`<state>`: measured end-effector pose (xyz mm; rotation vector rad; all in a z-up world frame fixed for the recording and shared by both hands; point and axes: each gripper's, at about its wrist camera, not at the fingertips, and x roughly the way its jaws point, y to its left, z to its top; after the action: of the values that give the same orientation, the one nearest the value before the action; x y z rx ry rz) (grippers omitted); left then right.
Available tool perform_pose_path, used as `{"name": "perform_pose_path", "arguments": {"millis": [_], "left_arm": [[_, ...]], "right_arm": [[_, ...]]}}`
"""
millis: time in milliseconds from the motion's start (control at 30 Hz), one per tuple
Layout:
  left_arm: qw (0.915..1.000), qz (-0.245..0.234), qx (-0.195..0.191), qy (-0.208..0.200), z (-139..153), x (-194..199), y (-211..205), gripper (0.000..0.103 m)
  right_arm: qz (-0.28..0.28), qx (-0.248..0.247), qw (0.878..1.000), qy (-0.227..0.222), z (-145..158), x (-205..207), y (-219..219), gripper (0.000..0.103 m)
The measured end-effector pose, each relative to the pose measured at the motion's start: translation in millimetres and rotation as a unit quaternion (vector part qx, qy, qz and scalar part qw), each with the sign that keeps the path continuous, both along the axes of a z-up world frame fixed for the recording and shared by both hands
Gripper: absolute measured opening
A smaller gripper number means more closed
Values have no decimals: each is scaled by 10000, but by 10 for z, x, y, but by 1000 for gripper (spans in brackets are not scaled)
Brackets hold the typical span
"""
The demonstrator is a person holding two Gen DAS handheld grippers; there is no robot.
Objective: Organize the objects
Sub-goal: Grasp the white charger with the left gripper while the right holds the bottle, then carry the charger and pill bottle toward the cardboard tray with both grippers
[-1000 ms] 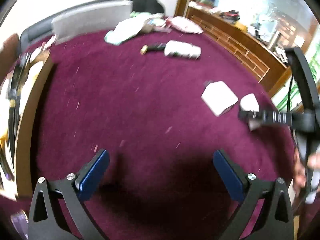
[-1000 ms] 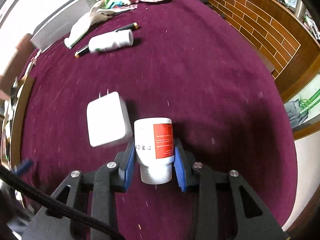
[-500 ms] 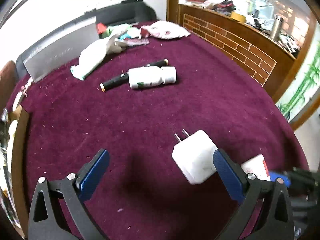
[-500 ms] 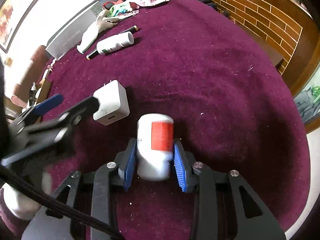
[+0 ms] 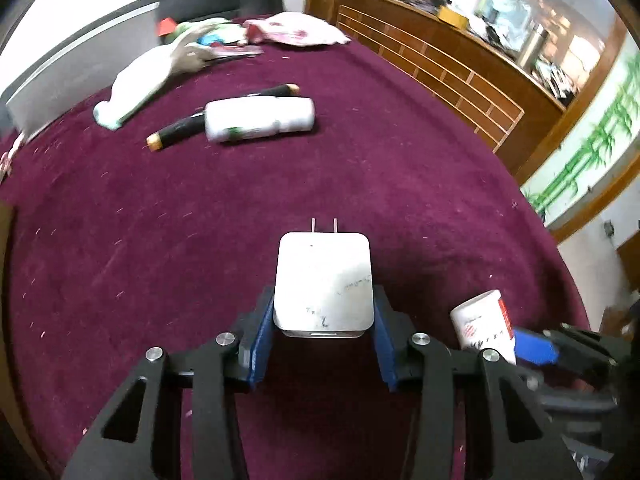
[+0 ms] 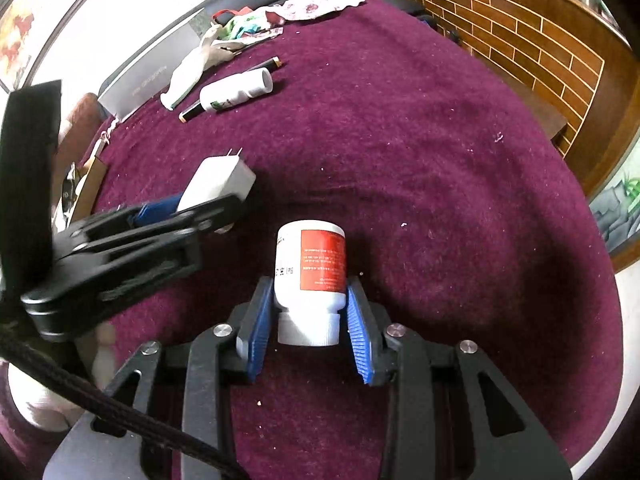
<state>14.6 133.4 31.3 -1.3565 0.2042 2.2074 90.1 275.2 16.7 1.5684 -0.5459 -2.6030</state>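
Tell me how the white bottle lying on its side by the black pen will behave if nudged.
The white plastic bottle lying on its side is round-bodied, so it would probably roll across the maroon cloth. The black pen touching it may block one direction. It looks rigid, likely light.

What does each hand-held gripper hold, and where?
Left hand-held gripper: white charger, by its rear sides. Right hand-held gripper: red-labelled bottle, near its cap end.
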Motion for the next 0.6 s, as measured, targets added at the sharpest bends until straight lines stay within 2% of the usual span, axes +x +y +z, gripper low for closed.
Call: {"name": "perform_pose_path", "arguments": {"millis": [200,433,600], "left_arm": [[9994,265,219,67,19,108,-386,38],[9980,428,452,149,259,254,-741,38],[9959,514,685,285,464,414,-1057,38]], "right_arm": [[-74,227,9997,-40,15,-107,-95,33],[-44,654,9978,-130,35,-106,-237,32],[1,539,9985,-68,97,-45,-303,32]]}}
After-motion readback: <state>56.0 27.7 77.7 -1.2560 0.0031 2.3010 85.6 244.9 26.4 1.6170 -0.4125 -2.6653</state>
